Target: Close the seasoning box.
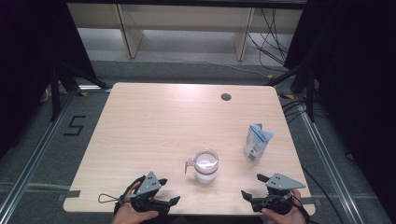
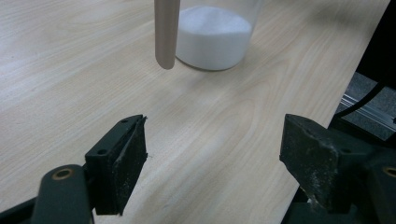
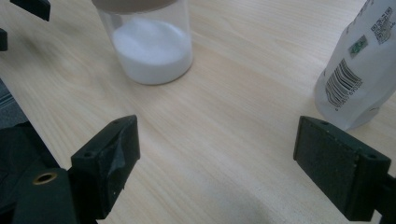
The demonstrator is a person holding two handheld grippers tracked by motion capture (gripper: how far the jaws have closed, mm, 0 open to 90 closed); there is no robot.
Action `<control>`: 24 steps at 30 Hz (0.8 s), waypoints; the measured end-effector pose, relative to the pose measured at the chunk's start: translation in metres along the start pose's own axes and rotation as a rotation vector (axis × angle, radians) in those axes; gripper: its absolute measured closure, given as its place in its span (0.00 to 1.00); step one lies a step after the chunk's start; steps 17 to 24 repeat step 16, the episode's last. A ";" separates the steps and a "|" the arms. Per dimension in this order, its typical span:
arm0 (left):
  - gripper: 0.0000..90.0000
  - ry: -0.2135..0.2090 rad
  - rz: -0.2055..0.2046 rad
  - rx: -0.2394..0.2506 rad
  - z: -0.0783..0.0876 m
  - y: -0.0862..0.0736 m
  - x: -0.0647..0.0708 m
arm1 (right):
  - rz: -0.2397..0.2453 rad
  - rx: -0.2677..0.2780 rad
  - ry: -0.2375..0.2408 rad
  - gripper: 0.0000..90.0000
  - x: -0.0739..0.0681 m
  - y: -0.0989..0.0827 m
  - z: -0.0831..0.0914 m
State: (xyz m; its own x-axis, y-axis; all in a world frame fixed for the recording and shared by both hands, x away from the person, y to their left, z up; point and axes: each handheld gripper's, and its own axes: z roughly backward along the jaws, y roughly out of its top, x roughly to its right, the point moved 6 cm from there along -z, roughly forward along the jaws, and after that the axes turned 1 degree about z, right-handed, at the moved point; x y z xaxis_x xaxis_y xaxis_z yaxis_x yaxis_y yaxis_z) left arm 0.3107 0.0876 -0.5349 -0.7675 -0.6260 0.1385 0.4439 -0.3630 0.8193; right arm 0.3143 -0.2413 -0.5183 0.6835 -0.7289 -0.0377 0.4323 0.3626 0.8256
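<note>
I hold my left tool [image 1: 164, 190] and right tool [image 1: 254, 186] wide open and empty at the near desk [image 1: 154, 121] edge, flanking the powder-filled jar [image 1: 206, 166] for access; the pouch [image 1: 257, 143] stands right.

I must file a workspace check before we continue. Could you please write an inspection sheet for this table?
Surface: light wood table, dry, round hole near far edge.
Job's things: clear jar part-filled with white powder; opened white pouch standing to its right, apart.
Clutter: nothing seen.
Grippers: left gripper and right gripper open, holding nothing, at near edge.
Cables: loose cables on floor behind.
Surroundings: grey floor, wooden bench legs, black curtains.
</note>
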 end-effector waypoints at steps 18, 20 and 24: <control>0.25 0.007 0.026 0.004 -0.003 0.000 -0.001 | -0.005 -0.003 -0.013 0.17 0.003 -0.001 0.001; 0.25 0.007 0.026 0.004 -0.003 0.000 -0.001 | -0.005 -0.003 -0.013 0.17 0.003 -0.001 0.001; 0.25 0.007 0.026 0.004 -0.003 0.000 -0.001 | -0.005 -0.003 -0.013 0.17 0.003 -0.001 0.001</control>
